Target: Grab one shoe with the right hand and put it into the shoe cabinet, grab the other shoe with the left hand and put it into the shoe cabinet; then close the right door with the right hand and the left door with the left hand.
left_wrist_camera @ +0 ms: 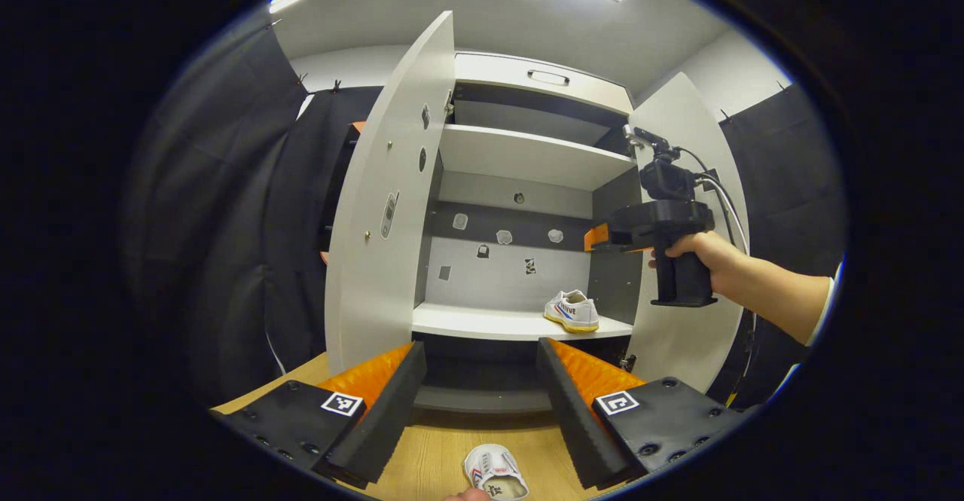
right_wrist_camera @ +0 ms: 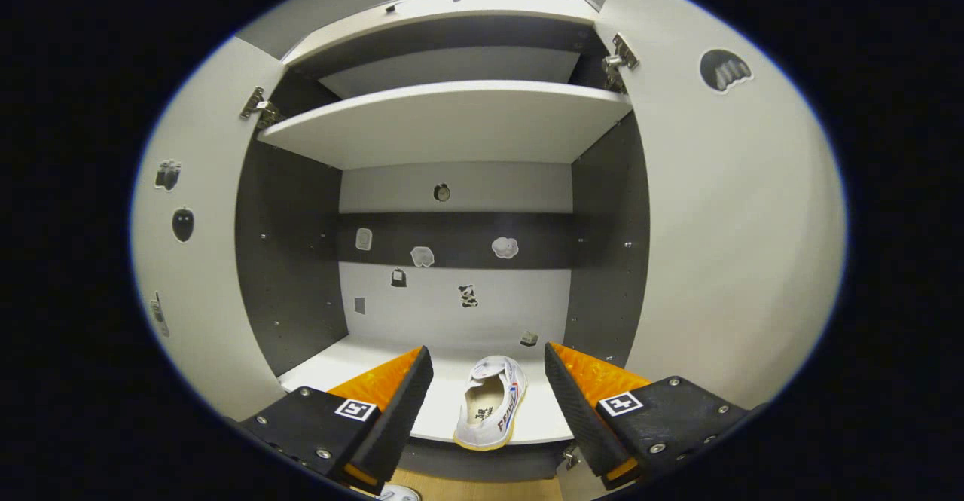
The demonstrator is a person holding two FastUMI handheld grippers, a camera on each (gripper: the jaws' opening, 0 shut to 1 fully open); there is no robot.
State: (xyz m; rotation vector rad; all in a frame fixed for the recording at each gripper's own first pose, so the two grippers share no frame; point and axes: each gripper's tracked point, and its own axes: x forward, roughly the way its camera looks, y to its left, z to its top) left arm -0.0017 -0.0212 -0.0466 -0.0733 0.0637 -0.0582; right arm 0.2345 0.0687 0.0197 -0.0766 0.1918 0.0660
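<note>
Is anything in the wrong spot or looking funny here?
One white shoe lies on the wooden floor in front of the shoe cabinet, while its partner sits on the lower shelf. Both doors, left and right, hang open. Nothing looks broken or spilled.

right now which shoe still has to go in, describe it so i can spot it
Find the shoe cabinet with both doors open. On the wooden floor before it lies a white shoe, opening up. Its twin already sits on the lower shelf; this one is outside.
</note>
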